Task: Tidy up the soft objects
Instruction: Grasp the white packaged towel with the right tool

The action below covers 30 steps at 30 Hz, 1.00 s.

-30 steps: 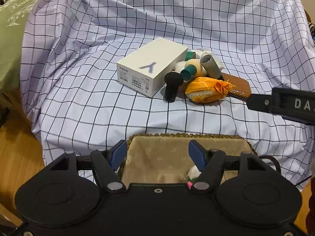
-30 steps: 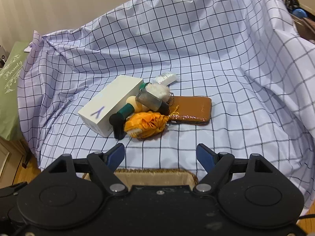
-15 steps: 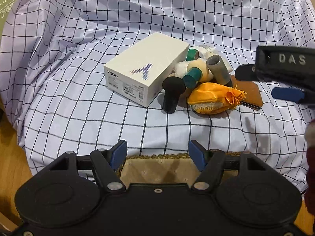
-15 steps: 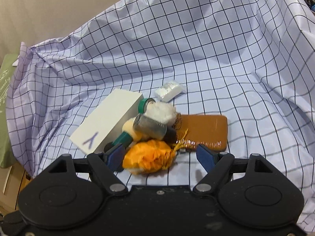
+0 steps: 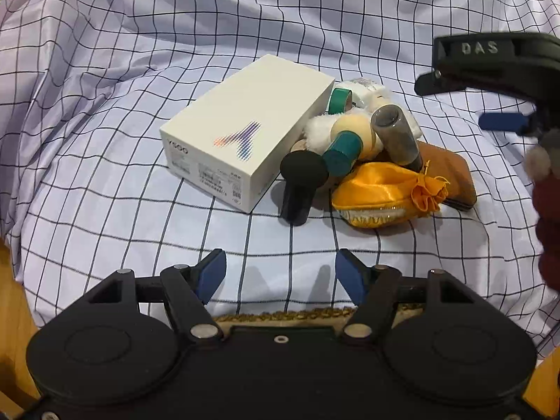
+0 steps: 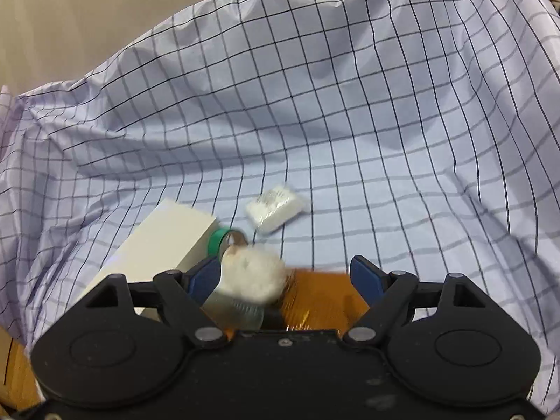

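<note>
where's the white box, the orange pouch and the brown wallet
white box [image 5: 245, 119], left wrist view, top face
orange pouch [image 5: 378, 185], left wrist view, satin body
brown wallet [image 5: 451, 171], left wrist view, exposed leather flap

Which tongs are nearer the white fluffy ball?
Right. The right tongs are open around the white fluffy ball; the left tongs hang back, short of the pile.

The left black two-finger gripper with blue pads [image 5: 280, 273] points steeply downward, its jaws parted with nothing between them. The right black two-finger gripper with blue pads [image 6: 285, 280] also tilts downward, jaws spread wide and pressing on nothing. From the left wrist view its dark body appears at the right edge, beside a dark red sleeve [image 5: 549, 224].
</note>
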### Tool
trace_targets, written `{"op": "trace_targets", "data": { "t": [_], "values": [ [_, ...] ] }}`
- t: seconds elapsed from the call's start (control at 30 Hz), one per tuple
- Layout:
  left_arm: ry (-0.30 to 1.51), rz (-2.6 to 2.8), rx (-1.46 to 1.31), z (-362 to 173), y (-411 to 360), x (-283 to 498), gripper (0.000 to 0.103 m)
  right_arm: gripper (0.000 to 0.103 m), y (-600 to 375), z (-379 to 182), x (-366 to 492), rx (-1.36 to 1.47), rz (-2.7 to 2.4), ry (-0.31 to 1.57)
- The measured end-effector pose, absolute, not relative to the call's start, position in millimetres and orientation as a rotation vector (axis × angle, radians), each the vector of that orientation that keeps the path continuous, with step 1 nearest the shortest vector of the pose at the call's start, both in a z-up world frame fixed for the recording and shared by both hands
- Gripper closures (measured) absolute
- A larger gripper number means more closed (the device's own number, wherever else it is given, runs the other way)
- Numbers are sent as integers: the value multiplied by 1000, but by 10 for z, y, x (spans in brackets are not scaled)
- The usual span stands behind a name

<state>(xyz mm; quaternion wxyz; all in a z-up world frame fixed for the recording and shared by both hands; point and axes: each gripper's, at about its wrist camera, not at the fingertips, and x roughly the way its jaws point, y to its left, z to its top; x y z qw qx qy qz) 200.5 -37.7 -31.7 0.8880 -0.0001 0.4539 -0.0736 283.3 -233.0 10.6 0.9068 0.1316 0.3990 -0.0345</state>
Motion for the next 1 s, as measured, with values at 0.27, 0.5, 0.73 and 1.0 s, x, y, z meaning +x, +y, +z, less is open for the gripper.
{"op": "trace_targets", "data": {
  "t": [0.27, 0.5, 0.73, 1.0],
  "values": [
    [937, -171, -11, -316, -400, 2146, 38, 22, -2398, -7, 3345, 174, -83, 841],
    [949, -191, -15, -342, -421, 2177, 38, 22, -2401, -101, 3680, 105, -67, 850],
    [966, -192, -30, -383, -396, 2211, 38, 22, -2300, -267, 3945, 24, -35, 877],
    [977, -189, -46, -410, -345, 2242, 38, 22, -2198, -466, 4121, -46, -5, 924]
  ]
}}
